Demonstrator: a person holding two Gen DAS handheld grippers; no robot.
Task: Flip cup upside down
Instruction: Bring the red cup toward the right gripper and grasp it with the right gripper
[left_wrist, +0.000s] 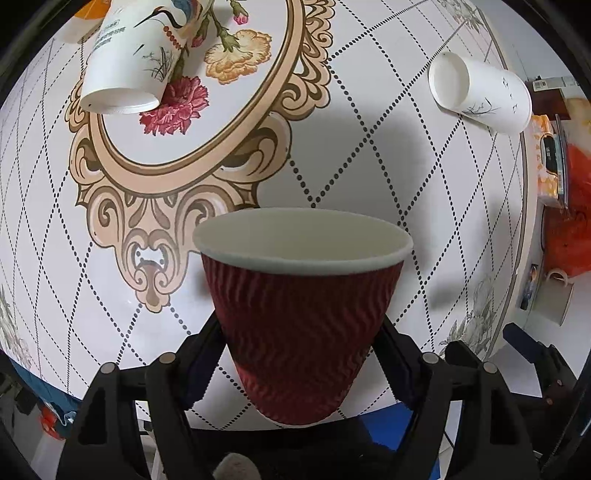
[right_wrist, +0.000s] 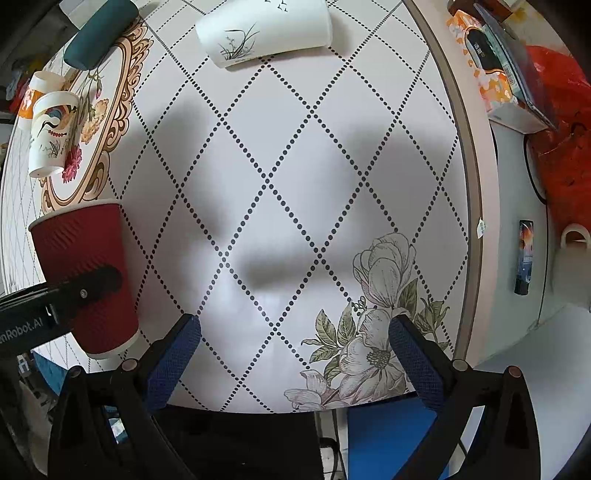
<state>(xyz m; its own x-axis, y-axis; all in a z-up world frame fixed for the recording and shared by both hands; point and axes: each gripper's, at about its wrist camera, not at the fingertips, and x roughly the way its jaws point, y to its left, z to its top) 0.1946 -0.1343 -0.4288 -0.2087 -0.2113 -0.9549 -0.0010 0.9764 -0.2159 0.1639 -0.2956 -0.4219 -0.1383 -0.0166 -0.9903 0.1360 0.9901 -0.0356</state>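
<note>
A dark red ribbed paper cup (left_wrist: 303, 325) with a white rim is held upright, mouth up, above the table. My left gripper (left_wrist: 301, 354) is shut on its lower body, one finger on each side. The same red cup (right_wrist: 86, 273) shows at the left of the right wrist view, with a black left finger (right_wrist: 96, 282) across it. My right gripper (right_wrist: 293, 354) is open and empty, its blue pads wide apart above the table's front part.
A white cup with crane print (left_wrist: 129, 59) stands on the patterned round table (left_wrist: 369, 147); it also shows in the right view (right_wrist: 50, 136). A white cup with grass print (left_wrist: 480, 96) lies on its side (right_wrist: 266, 33). Boxes, a mug (right_wrist: 574, 240) and red plastic sit beyond the right edge.
</note>
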